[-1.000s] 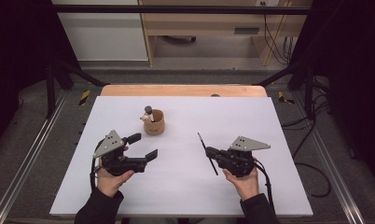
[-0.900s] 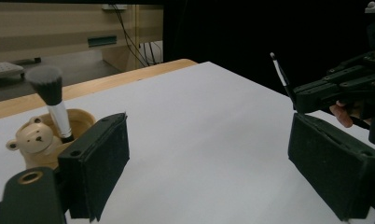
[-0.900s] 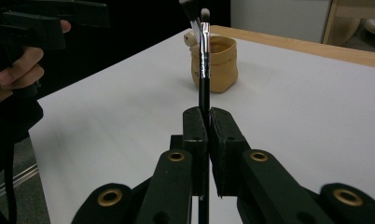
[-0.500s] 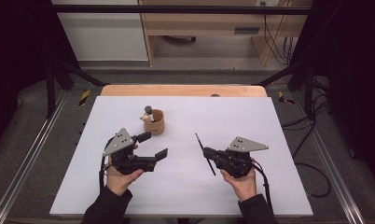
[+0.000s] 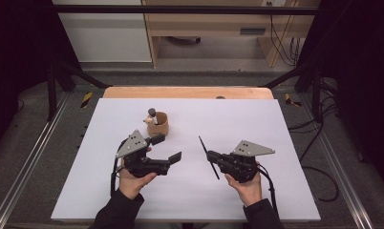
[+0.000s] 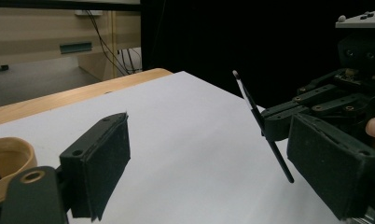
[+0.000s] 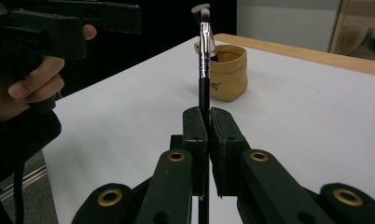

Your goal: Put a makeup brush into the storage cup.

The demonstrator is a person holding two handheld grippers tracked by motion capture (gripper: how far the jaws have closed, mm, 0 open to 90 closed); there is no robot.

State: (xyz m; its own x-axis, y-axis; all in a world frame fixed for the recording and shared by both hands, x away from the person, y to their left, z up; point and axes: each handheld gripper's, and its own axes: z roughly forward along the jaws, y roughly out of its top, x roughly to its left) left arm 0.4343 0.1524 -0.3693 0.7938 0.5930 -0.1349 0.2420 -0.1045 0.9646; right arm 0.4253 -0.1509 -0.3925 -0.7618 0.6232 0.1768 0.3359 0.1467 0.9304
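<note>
In the high view my right gripper (image 5: 213, 156) is shut on a thin black makeup brush (image 5: 205, 148), which crosses its jaws at an angle just above the white table (image 5: 276, 124). The right gripper view has the brush (image 7: 204, 56) standing up from the closed jaws of the right gripper (image 7: 207, 119), bristles on top. My left gripper (image 5: 168, 149) hangs open to the brush's left, nothing between its pads. From the left gripper view, this gripper (image 6: 218, 172) faces the brush (image 6: 262, 126) and the right gripper (image 6: 335, 100). A small tan cup (image 5: 157, 125) holding a brush stands behind the left gripper.
The cup (image 7: 227, 72) is beyond the brush in the right gripper view, and its rim (image 6: 10, 156) is at the left in the left gripper view. A wooden strip (image 5: 190, 92) borders the table's far edge. Metal rails and cables run on the floor at both sides.
My left gripper has moved to the right, toward the brush and the right gripper, still open. The right gripper has stayed in place with the brush.
</note>
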